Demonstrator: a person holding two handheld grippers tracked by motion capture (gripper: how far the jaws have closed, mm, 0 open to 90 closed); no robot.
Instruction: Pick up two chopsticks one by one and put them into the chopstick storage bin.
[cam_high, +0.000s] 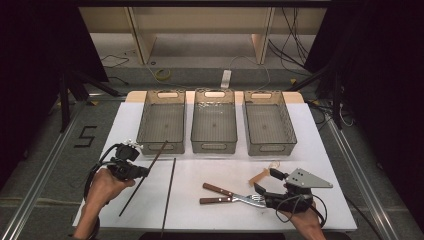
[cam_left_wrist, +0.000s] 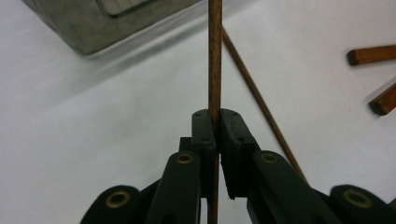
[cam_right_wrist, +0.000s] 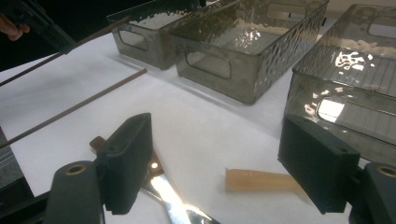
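Left gripper (cam_left_wrist: 215, 122) clamps a chopstick (cam_left_wrist: 215, 56) above white table (cam_high: 215, 205).

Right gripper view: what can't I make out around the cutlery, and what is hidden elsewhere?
- Metal utensil: working end cut off by the bottom edge of the right gripper view; left tong pad covers its handle.
- Pale wooden piece: far end hidden behind the right pad.
- Held chopstick: upper tip cut off by the top edge of the left gripper view.

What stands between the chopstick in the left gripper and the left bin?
Nothing visible. The left gripper is shut on the chopstick, whose far tip already reaches the left bin's front wall. The second chopstick lies aside.
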